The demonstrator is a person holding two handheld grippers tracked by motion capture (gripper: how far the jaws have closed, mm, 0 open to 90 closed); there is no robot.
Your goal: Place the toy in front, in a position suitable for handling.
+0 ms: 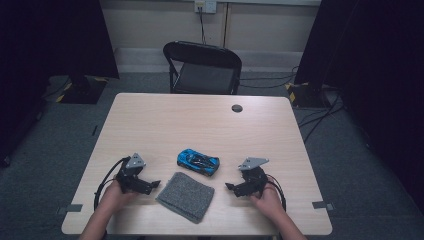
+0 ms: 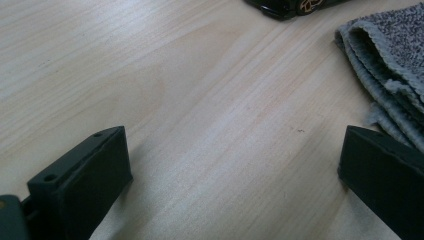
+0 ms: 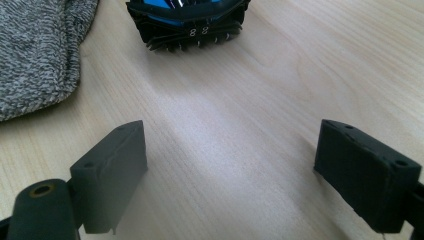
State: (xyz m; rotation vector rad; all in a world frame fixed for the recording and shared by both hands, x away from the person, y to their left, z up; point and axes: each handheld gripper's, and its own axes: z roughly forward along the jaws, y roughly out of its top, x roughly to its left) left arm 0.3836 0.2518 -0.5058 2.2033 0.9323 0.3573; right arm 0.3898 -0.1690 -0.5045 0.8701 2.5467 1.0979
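The left gripper (image 1: pixel 156 184) stood with jaws apart over bare table (image 1: pixel 165 117), nothing between them. The right gripper (image 1: pixel 229 187) likewise had its jaws spread and empty. Between the two lay the folded grey cloth (image 1: pixel 185 196), near the front edge; the blue toy car (image 1: pixel 198 162) sat just beyond it.

free: we see bare table (image 1: pixel 165 120) from 9 through 12 to 3 o'clock | obstacles: toy car (image 1: pixel 198 162) at centre, folded grey cloth (image 1: pixel 185 196) just beside it at 6 | gaps: open wood between each gripper and cloth
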